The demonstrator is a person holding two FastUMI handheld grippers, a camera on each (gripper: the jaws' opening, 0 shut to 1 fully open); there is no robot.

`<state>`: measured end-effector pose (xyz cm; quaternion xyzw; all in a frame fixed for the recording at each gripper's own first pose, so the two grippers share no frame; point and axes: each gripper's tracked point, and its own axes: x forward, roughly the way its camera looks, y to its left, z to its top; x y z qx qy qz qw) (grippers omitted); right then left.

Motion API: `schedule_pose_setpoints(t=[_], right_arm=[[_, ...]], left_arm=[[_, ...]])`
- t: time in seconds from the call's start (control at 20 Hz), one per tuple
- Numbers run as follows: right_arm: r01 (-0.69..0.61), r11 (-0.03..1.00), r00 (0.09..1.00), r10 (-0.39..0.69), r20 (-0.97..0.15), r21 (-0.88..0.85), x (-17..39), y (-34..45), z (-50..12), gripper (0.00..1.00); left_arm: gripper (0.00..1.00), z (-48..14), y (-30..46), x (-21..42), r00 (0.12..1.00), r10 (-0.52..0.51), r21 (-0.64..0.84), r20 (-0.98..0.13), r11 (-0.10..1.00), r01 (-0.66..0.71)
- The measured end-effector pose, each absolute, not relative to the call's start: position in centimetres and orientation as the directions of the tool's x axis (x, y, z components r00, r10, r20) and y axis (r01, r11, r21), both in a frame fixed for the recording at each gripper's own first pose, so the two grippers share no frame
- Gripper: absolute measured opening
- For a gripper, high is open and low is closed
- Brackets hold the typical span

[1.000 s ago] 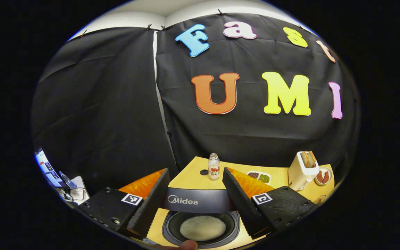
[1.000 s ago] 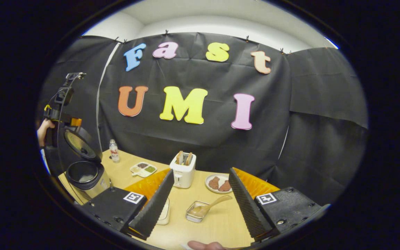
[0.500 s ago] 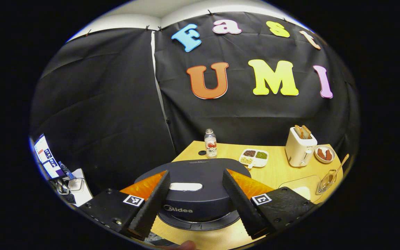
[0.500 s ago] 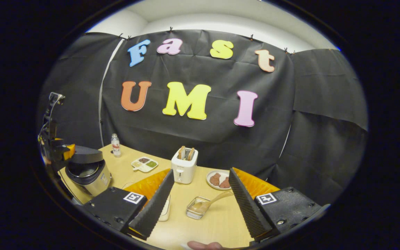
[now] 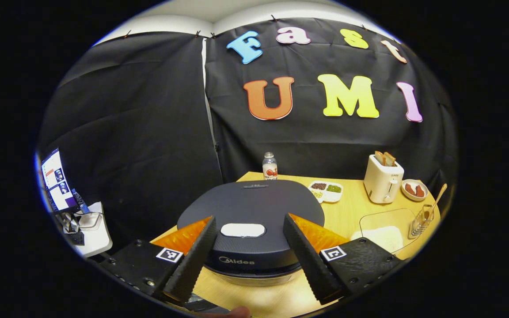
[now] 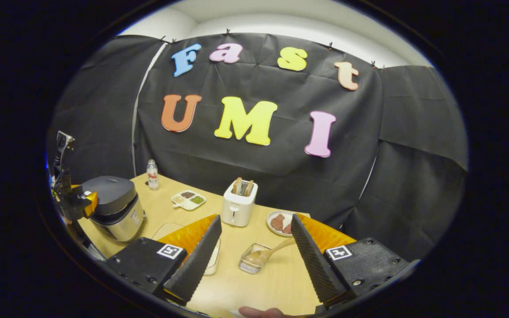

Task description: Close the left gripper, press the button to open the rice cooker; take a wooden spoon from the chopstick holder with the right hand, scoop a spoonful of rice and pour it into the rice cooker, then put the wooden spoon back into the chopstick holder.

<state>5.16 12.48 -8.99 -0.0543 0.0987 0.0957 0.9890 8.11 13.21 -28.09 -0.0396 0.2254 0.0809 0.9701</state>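
Cooker [image 5: 251, 212]: lid down, on the table's left end, between spread left gripper [image 5: 247, 256] fingers.
Button [image 5: 242, 230]: pinch fingers together first, then press squarely.
Spoon [image 6: 268, 253]: in holder [image 6: 251, 263], ahead of spread right gripper [image 6: 254, 260].

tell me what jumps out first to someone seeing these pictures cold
The dark rice cooker, lid down, sits large between the open fingers of the left gripper at the near edge of the wooden table. Farther along stand a white toaster with bread in its slots, and a wooden spoon resting in a clear holder ahead of the open right gripper.
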Motion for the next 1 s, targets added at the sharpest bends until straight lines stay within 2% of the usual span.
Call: schedule_pose_setpoints(t=[0.05, 0.15, 0.55, 0.65, 1.0], right_arm=[[-0.2, 0.976, 0.961, 0.178, -0.21, -0.089, 5.1, 12.4, -9.2, 1.0], [-0.199, 0.976, 0.96, 0.176, -0.216, -0.09, 5.1, 12.3, -9.4, 1.0], [-0.208, 0.973, 0.949, 0.177, -0.259, -0.095, 5.5, 12.8, -11.0, 1.0], [-0.21, 0.973, 0.949, 0.179, -0.26, -0.095, 5.5, 12.9, -11.0, 1.0], [-0.208, 0.974, 0.951, 0.18, -0.251, -0.092, 5.6, 13.2, -10.6, 1.0]], left_arm=[[0.98, -29.3, 12.8, 7.6, 0.871, 0.122, -0.065, -0.476, 0.983, -0.173], [1.0, -28.7, 12.9, 8.1, 0.896, 0.125, -0.071, -0.427, 0.983, -0.171], [0.99, -29.7, 12.7, 7.7, 0.891, 0.124, -0.066, -0.437, 0.983, -0.169], [0.99, -30.5, 12.5, 7.6, 0.876, 0.12, -0.062, -0.468, 0.984, -0.167], [1.0, -30.2, 12.5, 7.7, 0.891, 0.13, -0.067, -0.436, 0.982, -0.176]])
